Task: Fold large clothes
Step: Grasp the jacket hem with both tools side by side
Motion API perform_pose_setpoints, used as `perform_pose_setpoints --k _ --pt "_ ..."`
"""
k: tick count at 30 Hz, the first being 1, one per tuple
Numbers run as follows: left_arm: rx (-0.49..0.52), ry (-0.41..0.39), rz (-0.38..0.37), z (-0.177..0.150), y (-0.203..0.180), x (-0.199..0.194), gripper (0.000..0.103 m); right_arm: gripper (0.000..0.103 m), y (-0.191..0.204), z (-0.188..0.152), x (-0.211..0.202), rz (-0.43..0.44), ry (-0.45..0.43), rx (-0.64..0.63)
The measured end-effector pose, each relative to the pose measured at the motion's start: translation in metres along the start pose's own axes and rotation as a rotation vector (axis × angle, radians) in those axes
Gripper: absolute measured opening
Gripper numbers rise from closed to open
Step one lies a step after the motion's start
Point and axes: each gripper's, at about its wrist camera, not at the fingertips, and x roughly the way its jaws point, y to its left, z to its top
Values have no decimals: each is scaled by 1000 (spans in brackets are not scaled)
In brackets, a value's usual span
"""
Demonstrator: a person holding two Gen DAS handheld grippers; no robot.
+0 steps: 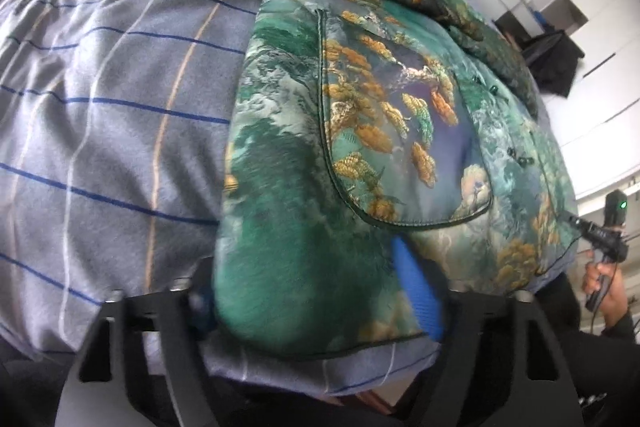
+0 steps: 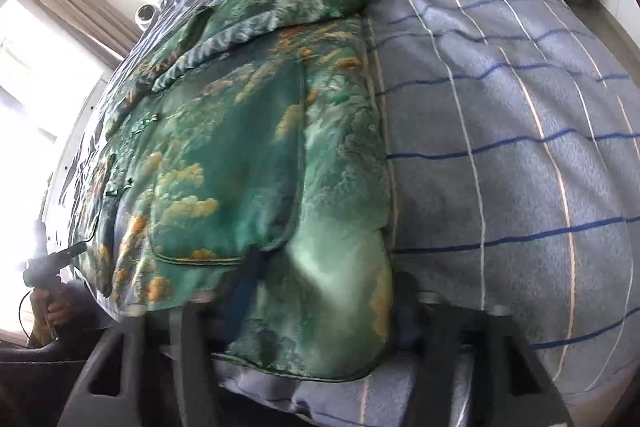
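On the checked bedspread (image 1: 120, 107), both grippers' fingers pinch the green jacket's (image 1: 380, 115) hem (right seemingly, blurred).

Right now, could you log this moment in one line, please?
jacket flat on bed | left gripper on hem | right gripper on hem

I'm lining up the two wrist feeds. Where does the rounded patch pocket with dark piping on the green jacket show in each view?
Left wrist: rounded, dark-piped patch pocket, centre-right on the green-and-gold brocade jacket.
Right wrist: a similar pocket, centre-left; possibly the opposite one.
Shared landmark: grey-blue checked bed cover.
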Motion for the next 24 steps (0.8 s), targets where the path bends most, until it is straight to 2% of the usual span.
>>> perform_pose_setpoints --k 1,2,3,4,7,13,24 --pt "-3 3 -1 0 1 -3 56 30 3 1 -1 -6 -3 -5" --pt "-8 6 -1 0 2 -6 51 25 6 3 -5 -13 -10 -12" --pt "-14 8 -4 1 4 -10 40 18 7 4 -7 -19 -16 -17" --pt "-21 9 -9 2 6 -12 31 17 11 5 -10 -26 -24 -25" --pt "-56 15 -39 4 12 -17 17 14 20 10 -17 -29 -46 -49" --pt "-41 -18 -39 6 4 -36 11 12 36 15 -34 -25 -92 -88" --pt "28 -73 -24 8 -9 -66 9 12 45 5 -65 9 -167 -62"
